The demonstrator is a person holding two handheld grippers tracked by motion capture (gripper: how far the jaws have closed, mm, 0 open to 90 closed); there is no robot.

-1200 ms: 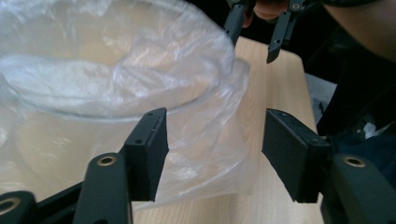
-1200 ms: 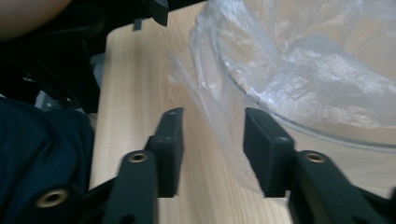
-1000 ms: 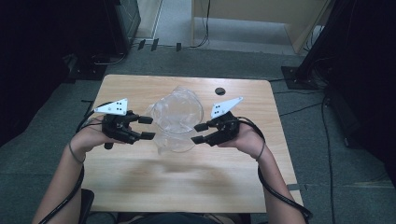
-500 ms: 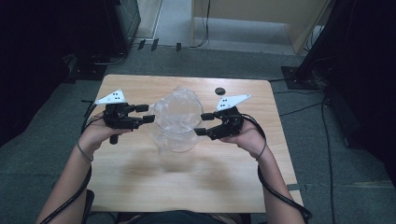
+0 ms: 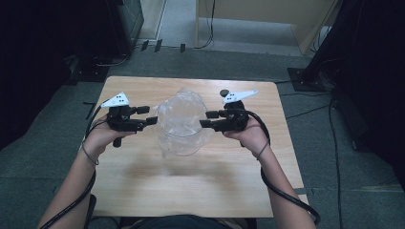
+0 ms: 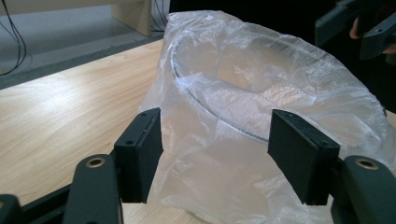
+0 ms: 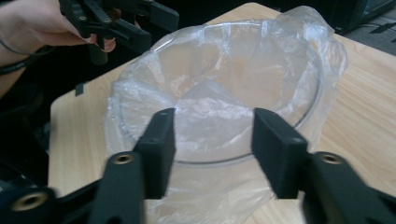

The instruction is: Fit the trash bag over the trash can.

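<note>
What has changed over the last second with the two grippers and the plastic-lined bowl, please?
The left gripper has drawn in toward the bag's left side; its jaws just reopened, bag plastic between them unpinched. The right gripper hardly moved; its jaws just narrowed, standing open at the near rim. The clear bowl, the table and the small dark thing stayed put.

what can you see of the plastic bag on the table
The plastic bag is thin, clear and crinkled. It lines a clear round bowl, its loose edge folded out over the rim and hanging down the outside, higher and bunched on the far side. It stands upright near the middle of the wooden table. The left gripper and right gripper stand open at opposite sides, pads not pressing it.
</note>
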